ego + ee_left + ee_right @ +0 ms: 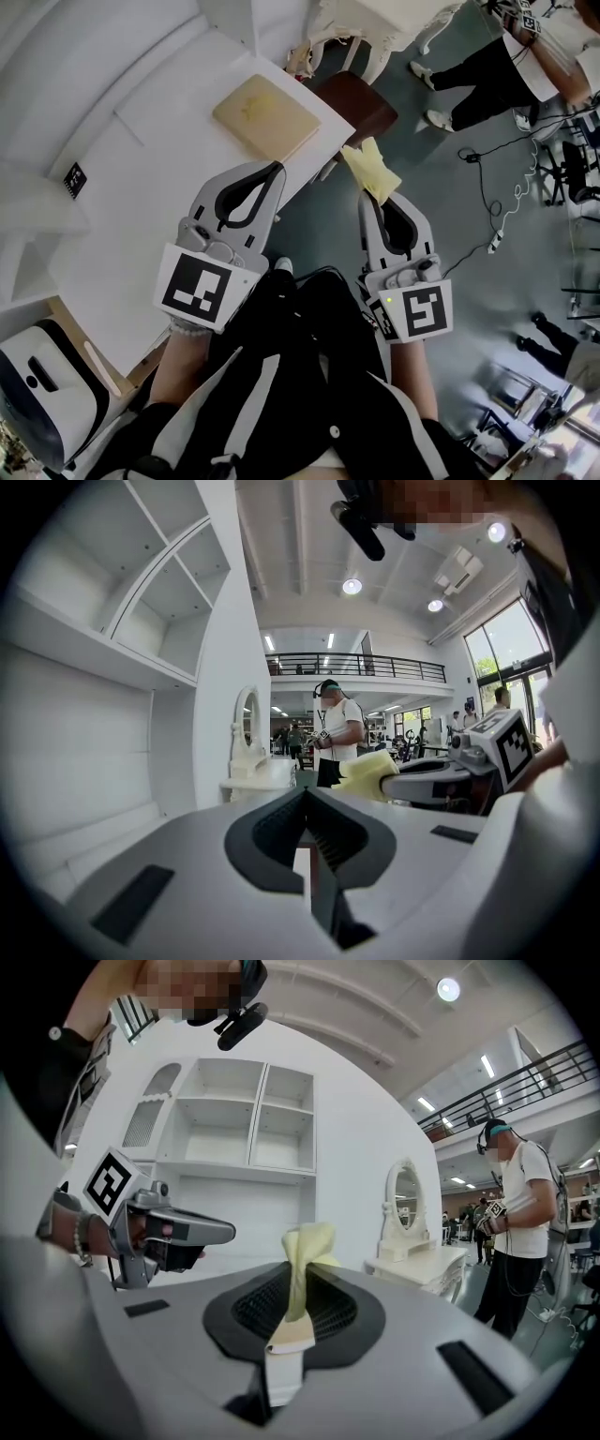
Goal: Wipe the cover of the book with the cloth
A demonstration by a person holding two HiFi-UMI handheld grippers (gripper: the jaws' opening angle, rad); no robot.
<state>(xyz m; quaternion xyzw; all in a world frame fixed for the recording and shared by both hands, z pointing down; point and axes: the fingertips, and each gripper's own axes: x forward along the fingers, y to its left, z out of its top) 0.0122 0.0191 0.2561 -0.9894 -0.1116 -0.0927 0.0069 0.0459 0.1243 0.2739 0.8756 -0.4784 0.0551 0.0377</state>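
Observation:
A tan-covered book (266, 116) lies flat near the front edge of the white desk (141, 187). My left gripper (276, 169) is shut and holds nothing; its tips hover over the desk edge just short of the book. My right gripper (377, 195) is off the desk, over the floor to the right, shut on a pale yellow cloth (369, 168). In the right gripper view the cloth (304, 1265) stands up from between the jaws. In the left gripper view the jaws meet with nothing between them, and the cloth (367, 771) shows at the right.
A dark brown stool (358, 103) stands beside the desk past the book. White shelves (234, 1119) rise behind the desk; a cream dressing table (417, 1260) is further off. Cables (497, 206) trail on the floor. A person (516, 1222) stands to the right.

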